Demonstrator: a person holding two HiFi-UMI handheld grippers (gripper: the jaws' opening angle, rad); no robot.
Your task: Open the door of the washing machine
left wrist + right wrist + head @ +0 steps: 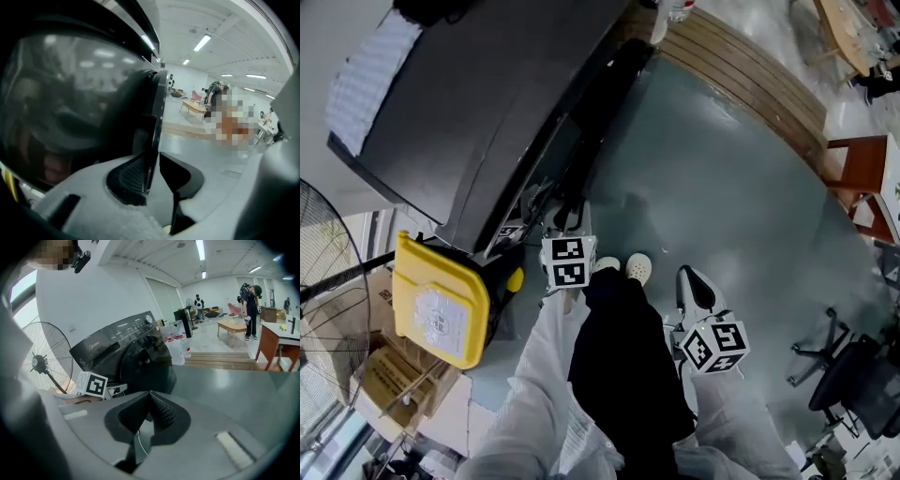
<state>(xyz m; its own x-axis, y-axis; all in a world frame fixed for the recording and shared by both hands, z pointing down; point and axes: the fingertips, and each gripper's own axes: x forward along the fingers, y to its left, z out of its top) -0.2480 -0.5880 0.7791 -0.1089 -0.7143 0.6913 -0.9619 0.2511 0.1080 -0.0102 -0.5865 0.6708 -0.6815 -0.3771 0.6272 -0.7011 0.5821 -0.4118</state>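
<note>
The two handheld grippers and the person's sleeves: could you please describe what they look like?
The left gripper and right gripper both have pale grey moulded bodies with black ribbed pads. Each carries a white marker cube printed with black square patterns. The person wears white sleeves, dark trousers and pale shoes.

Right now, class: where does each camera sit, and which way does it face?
Head view: on the person's head, facing steeply down at washing machine, left claw, right claw, sleeves, shoes.
Left gripper view: on left claw, facing door edge gripped in its pads.
Right gripper view: on right claw, shut, facing washing machine's front.
Shared: head and right gripper views both show left claw's cube.
</note>
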